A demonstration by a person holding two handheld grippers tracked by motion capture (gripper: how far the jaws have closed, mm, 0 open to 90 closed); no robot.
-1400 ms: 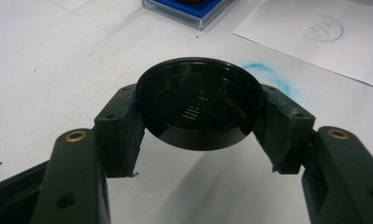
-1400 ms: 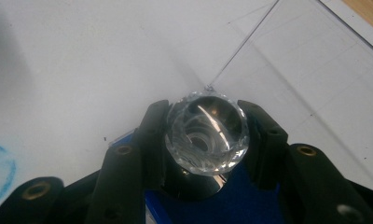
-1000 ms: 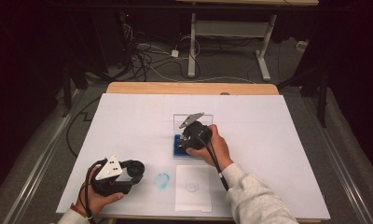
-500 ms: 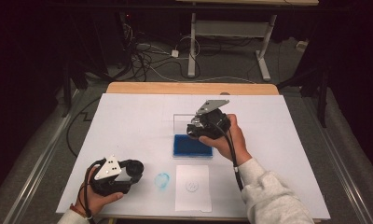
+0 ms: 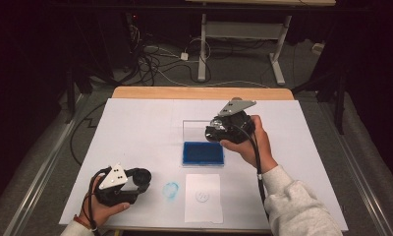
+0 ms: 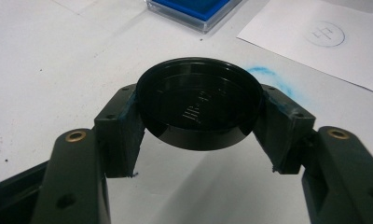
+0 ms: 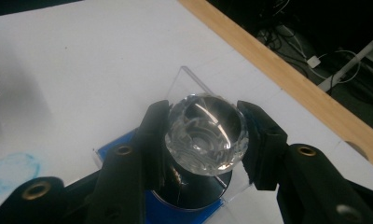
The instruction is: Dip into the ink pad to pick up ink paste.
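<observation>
Two grippers are each loaded. The right gripper (image 5: pixel 219 132) sits right of centre in the high view, its jaws pinching a clear-handled stamp (image 7: pixel 207 135); in the right gripper view the faceted knob is clamped between the pads at frame centre, with the dark stamp base below it. The stamp hangs above the blue ink pad (image 5: pixel 203 153), apart from it. The pad's long axis runs left to right across the high view.

Next target, judged from the layout: the paper sheet (image 5: pixel 204 198), lower centre of the high view, directly below the ink pad in the frame. It already carries one faint circular imprint (image 6: pixel 323 34). The stamp must travel toward the bottom edge of the frame; the right hand is nearer to the sheet's line.

The left gripper (image 5: pixel 144 178), lower left, is pressed onto a black round lid (image 6: pixel 199 101). A blue smear (image 5: pixel 170 190) marks the table (image 5: pixel 135 128) between the lid and the sheet.

Containers: the ink pad's tray holds blue ink; its clear cover (image 7: pixel 187 81) stands open behind it.
</observation>
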